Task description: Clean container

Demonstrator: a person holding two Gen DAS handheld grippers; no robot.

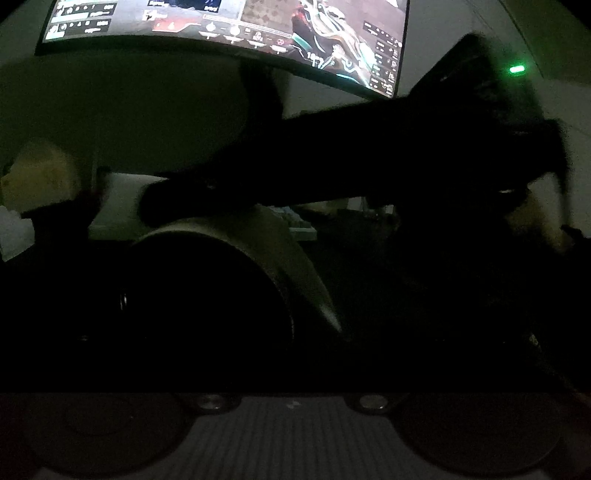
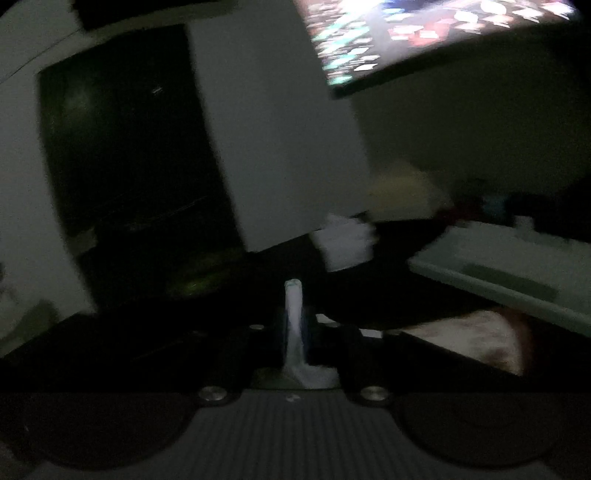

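Observation:
The scene is very dark. In the left wrist view a pale cylindrical container (image 1: 299,266) fills the middle, tilted, its black opening facing me. My left gripper (image 1: 221,295) seems shut on it, its fingers lost in shadow at both sides. My right gripper (image 1: 162,203) reaches in from the right as a dark bar, its tip at the container's top rim. In the right wrist view my right gripper (image 2: 293,317) is shut on a strip of white tissue (image 2: 293,306) that stands up between the fingers.
A lit curved monitor (image 1: 221,29) hangs above the desk, also blurred at the top right (image 2: 424,33). A green light (image 1: 517,69) glows at right. A white box (image 2: 288,147), a white cup-like object (image 2: 347,243) and a pale keyboard (image 2: 509,266) stand on the dark desk.

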